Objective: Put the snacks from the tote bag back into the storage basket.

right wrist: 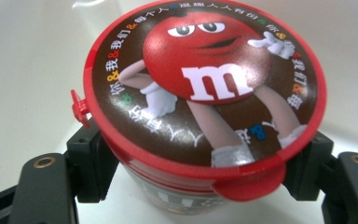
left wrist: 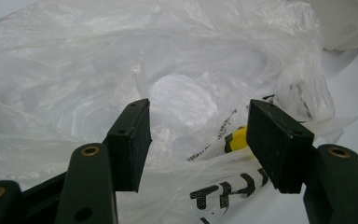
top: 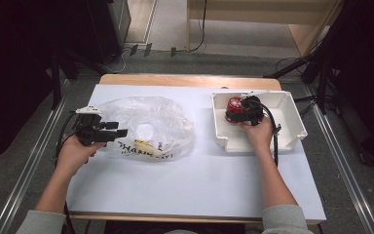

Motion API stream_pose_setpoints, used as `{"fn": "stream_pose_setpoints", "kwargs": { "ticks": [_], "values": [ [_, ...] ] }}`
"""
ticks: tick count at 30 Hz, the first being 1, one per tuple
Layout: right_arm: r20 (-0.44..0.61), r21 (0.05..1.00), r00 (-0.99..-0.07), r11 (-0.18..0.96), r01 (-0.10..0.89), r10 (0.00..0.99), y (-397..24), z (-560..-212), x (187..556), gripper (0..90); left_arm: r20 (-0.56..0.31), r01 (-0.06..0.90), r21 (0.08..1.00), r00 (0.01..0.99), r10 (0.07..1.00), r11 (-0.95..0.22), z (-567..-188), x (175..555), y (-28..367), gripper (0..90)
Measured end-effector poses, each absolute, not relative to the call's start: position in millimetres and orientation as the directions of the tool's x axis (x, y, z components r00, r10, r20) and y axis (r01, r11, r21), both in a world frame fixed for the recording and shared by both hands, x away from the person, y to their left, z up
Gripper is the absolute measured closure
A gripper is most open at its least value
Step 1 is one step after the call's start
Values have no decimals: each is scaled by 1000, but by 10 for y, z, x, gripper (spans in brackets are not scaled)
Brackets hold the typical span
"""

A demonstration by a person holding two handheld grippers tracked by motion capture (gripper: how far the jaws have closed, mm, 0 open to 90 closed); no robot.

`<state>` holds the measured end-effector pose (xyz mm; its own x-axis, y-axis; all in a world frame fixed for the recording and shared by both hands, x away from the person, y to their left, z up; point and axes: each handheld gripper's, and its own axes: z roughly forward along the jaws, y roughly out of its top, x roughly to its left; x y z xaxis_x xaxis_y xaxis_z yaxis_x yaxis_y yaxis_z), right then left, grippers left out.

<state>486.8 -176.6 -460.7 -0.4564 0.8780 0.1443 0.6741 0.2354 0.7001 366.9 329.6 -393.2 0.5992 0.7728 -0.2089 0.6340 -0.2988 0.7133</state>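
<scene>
Jaws of the right gripper [right wrist: 198, 175] clench the round red-lidded candy tub [right wrist: 205, 88] inside the white plastic tray [top: 292, 119] near the bench's far right corner. Left gripper [left wrist: 198, 140] jaws stand released against the crumpled clear plastic bag [top: 146, 124], left of centre.

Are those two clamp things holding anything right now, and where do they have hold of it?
The right gripper clamps the red-lidded candy tub by its sides, just under the lid, inside the white tray. The left gripper is open at the plastic bag, holding nothing.
</scene>
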Motion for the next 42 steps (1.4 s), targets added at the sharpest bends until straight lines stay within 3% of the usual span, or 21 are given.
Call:
{"fn": "stream_pose_setpoints", "kwargs": {
  "ticks": [6, 20, 42],
  "values": [
    [103, 690, -474, 281, 667, 874, -1735, -4607, 4858, 260, -212, 634, 715, 599, 772, -296, -3927, 3667, 3302, 414],
    [166, 685, -468, 240, 688, 868, -1737, -4658, 4889, 208, -206, 632, 714, 599, 774, -299, -3930, 3667, 3299, 413],
    [168, 691, -465, 233, 685, 869, -1826, -4593, 4748, 197, -203, 625, 722, 599, 775, -295, -3903, 3663, 3312, 412]
  ]
}}
